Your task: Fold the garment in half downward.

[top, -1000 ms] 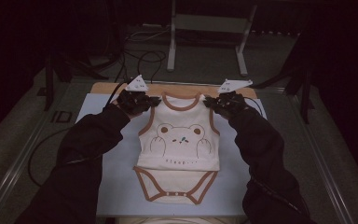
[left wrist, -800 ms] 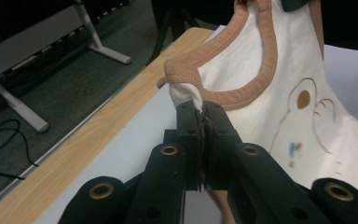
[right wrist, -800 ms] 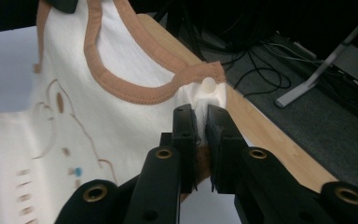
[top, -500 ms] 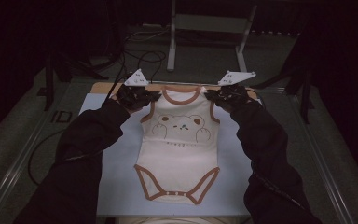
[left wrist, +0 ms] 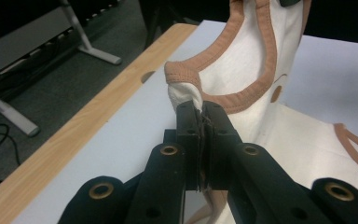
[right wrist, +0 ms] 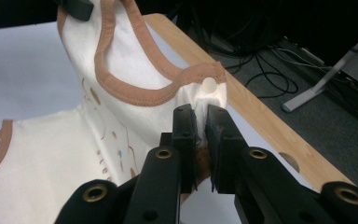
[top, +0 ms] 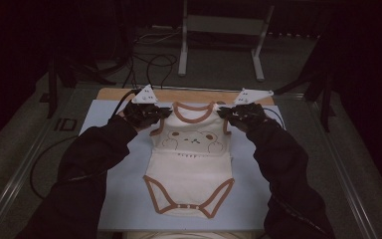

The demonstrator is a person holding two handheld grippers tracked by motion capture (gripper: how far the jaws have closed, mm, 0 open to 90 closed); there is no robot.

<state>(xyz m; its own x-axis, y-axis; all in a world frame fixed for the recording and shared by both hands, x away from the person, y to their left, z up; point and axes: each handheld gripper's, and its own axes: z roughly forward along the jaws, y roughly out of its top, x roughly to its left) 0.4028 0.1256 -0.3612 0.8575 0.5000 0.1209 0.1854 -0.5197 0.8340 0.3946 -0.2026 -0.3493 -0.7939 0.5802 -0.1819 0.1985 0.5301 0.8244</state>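
A cream baby bodysuit (top: 191, 159) with brown trim and a bear face lies front up on a pale blue mat (top: 124, 199). Its upper part is lifted off the mat by both shoulders. My left gripper (top: 163, 112) is shut on the left shoulder strap (left wrist: 186, 91); in the left gripper view the jaws pinch the cream cloth just below the brown binding. My right gripper (top: 223, 113) is shut on the right shoulder strap (right wrist: 205, 91), beside a small white snap (right wrist: 209, 84). The crotch end (top: 186, 201) rests flat near the front edge.
The mat covers a wooden table whose bare far edge (top: 194, 94) runs behind the grippers. A metal stand (top: 221, 37) and loose cables (top: 154, 62) are on the floor beyond. Dark sleeves (top: 94, 164) reach in from the bottom.
Both grippers have carried the bodysuit's shoulders a little away from the person. The garment has slid with them and now lies more stretched out.
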